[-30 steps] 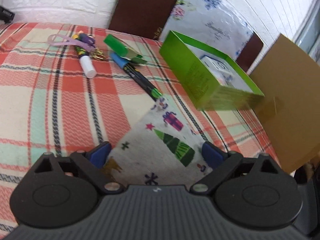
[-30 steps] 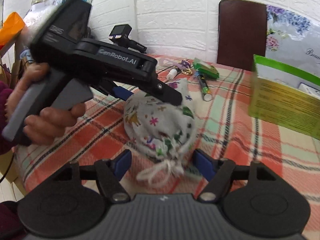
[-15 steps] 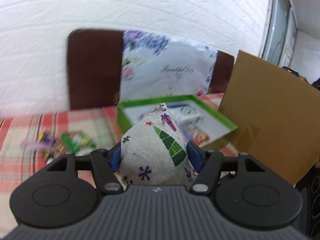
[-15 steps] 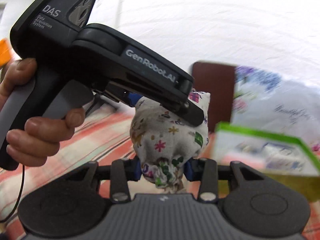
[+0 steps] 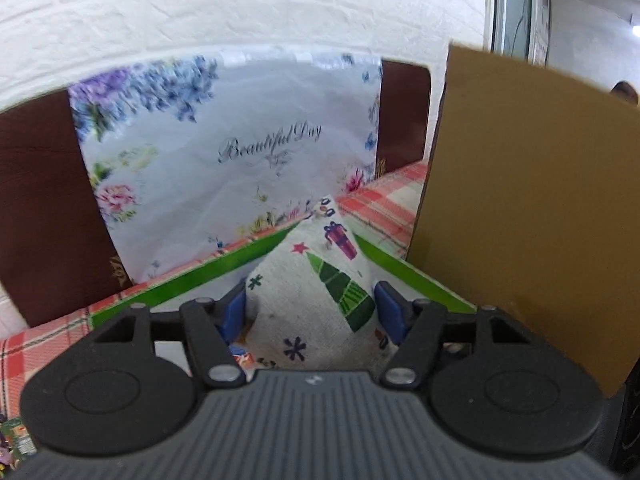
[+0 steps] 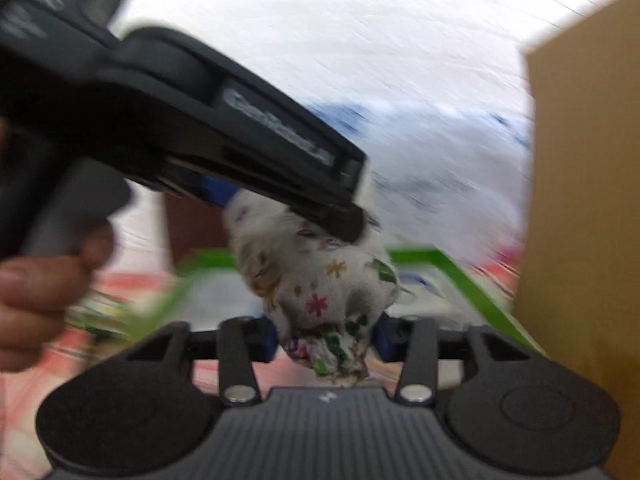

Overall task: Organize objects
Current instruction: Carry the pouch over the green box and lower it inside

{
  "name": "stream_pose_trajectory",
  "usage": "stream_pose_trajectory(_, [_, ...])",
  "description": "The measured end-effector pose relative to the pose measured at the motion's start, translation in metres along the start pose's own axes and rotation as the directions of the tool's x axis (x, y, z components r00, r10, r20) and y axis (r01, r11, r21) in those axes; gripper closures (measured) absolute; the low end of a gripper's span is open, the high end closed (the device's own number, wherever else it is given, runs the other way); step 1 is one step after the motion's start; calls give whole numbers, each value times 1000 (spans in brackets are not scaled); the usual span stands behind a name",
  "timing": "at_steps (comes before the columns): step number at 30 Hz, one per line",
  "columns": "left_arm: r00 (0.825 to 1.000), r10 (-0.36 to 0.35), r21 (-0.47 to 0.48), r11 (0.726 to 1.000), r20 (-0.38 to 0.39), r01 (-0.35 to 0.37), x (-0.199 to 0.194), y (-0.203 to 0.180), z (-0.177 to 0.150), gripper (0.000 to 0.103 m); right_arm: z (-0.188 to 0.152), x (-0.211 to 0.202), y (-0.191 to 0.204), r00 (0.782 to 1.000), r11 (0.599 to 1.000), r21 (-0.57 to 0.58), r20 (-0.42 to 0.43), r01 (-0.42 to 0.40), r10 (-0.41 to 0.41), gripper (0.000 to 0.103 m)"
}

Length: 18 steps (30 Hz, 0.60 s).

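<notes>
Left wrist: both grippers, left gripper point(image 5: 311, 312) and right gripper point(image 6: 326, 336), pinch white printed cloth pouch point(image 5: 316, 292) above open green cardboard box point(image 5: 404, 270); contents blurred.

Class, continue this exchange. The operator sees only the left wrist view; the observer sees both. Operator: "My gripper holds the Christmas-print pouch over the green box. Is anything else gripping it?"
Observer: Yes. The right gripper is shut on the Christmas-print pouch at its bunched drawstring neck.
Operator: What holds my gripper?
Observer: A hand wraps the handle of the left gripper.
</notes>
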State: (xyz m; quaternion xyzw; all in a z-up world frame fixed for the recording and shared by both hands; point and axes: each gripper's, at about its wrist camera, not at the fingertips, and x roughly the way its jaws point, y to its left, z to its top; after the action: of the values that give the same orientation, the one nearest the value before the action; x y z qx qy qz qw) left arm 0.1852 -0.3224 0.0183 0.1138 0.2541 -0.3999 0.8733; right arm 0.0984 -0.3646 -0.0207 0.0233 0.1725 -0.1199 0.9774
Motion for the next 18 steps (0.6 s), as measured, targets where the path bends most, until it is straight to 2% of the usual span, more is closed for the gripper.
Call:
stream_pose_trajectory(1, [999,26,-3,1000,-20,-26,8,-1,-3,32,-4,5,-5,999,999,9,-16,52,-52,34])
stream_pose_trajectory(5, [995,69,-93,993,-66,-75,16,10,-14,31,-14,-7,-20,993,993,62,44,104,-107,25])
stream_pose_trajectory(7, [992,96,-112,988,-82,-105,13,13,-19,31,-14,-7,-26,991,991,65,60,118,-122,24])
stream_pose_trajectory(12, [978,186,-86,977,-91,-194,-13,8,-27,30,-13,-19,-18,992,990,107,85,87,-96,24])
stream_pose_trajectory(18, [964,251,-86,962,-92,-259,-52,1,-36,30,-12,-41,-15,997,990,136,65,22,-31,25])
